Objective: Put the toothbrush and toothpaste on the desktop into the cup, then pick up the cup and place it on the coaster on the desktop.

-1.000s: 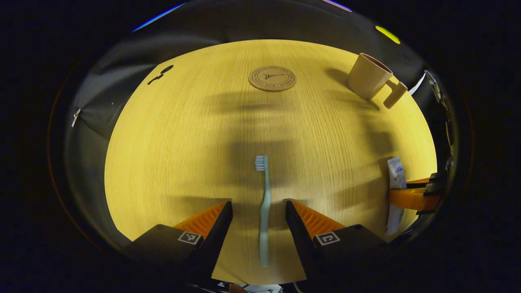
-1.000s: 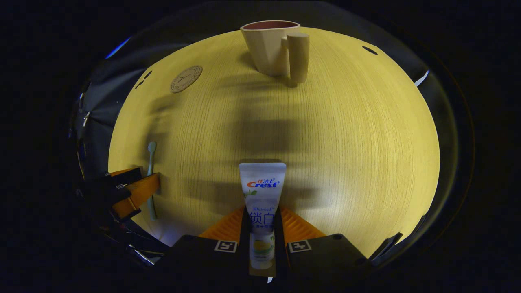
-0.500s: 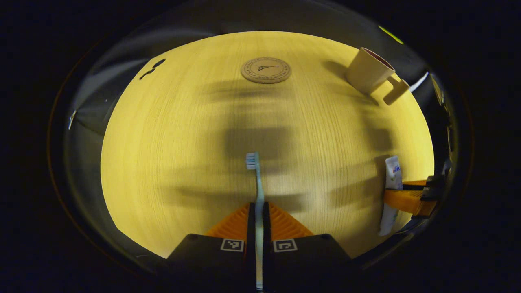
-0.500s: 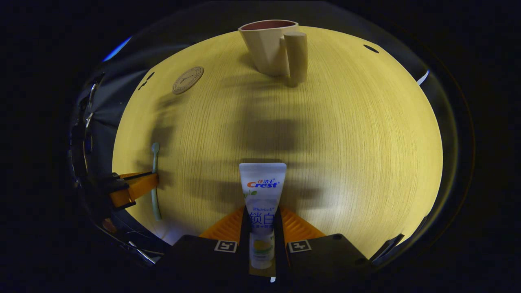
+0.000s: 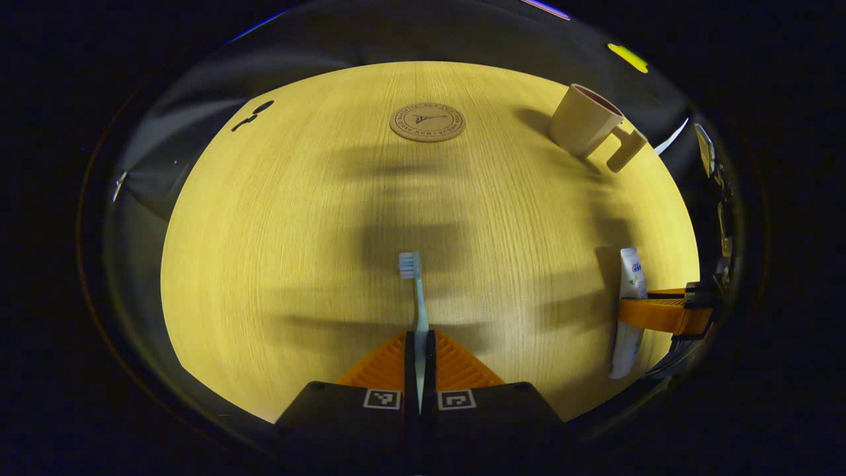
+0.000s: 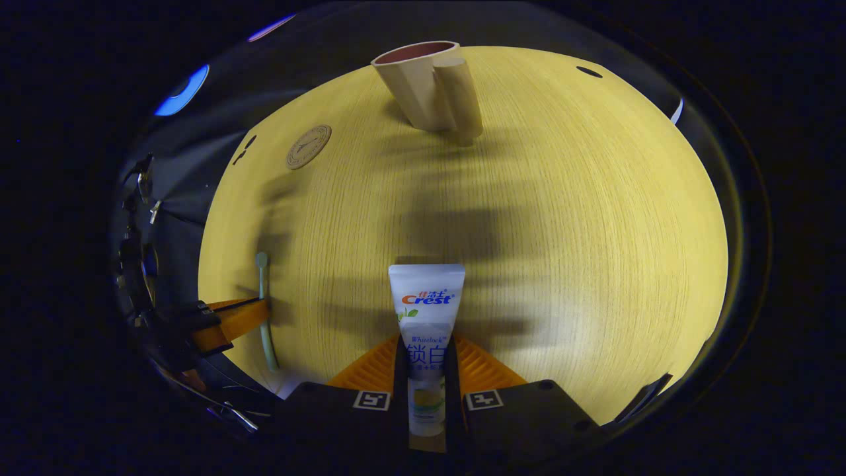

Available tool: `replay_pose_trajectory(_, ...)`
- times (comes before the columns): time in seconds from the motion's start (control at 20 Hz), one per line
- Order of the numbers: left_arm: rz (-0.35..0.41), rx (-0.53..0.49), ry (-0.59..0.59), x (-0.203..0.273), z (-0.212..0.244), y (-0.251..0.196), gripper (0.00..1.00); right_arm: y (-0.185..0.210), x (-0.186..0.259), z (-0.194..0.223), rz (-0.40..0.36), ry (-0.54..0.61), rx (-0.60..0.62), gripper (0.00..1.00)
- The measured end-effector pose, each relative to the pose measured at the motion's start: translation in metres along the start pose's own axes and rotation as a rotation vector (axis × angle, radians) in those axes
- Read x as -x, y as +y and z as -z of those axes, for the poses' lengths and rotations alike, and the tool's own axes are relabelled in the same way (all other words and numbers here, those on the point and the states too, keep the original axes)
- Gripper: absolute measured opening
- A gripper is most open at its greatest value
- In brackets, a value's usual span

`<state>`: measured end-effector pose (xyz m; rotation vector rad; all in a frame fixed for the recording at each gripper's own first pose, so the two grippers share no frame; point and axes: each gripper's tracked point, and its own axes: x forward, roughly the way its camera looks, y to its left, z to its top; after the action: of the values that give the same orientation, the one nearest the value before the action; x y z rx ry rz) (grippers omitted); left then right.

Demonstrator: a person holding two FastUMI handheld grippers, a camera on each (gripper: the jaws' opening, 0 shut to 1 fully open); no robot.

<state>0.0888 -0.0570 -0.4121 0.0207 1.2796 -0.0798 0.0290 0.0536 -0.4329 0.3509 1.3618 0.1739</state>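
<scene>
A: Wooden desktop (image 5: 277, 218) below; the left gripper (image 5: 418, 344) pinches the toothbrush (image 5: 416, 291), bristles forward. Why?

B: Probably to drop it into the cup (image 6: 416, 86), far ahead. The right gripper (image 6: 426, 357) clamps the toothpaste (image 6: 426, 304) likewise; the coaster (image 5: 427, 122) waits far.

desktop (image 5: 277, 218): pale wood grain, matt | coaster (image 5: 427, 122): cork-like, dull | cup (image 6: 416, 89): smooth matt, looked plastic | toothbrush (image 5: 416, 291): smooth plastic | toothpaste (image 6: 426, 311): glossy plastic tube | finger pads (image 6: 370, 367): ribbed
</scene>
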Motion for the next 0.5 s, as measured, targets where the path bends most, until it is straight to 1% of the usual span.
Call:
replay_pose_trajectory(0.15, 0.026, 0.024, -0.051, 0.010, -0.001, -0.007, 0.06, 0.000, 0.003, -0.003, -0.047, -0.062, 0.014, 0.26)
replay_pose_trajectory(0.25, 0.051, 0.032, -0.097, 0.018, -0.003, -0.013, 0.06, 0.001, 0.008, -0.007, -0.072, -0.129, 0.014, 0.27)
replay_pose_trajectory(0.4, 0.102, 0.043, -0.198, 0.036, -0.009, -0.027, 0.06, 0.002, 0.027, -0.019, -0.099, -0.286, 0.081, 0.26)
replay_pose_trajectory(0.5, 0.135, 0.035, -0.294, 0.050, -0.019, -0.037, 0.06, 0.005, 0.046, -0.022, -0.135, -0.382, 0.114, 0.27)
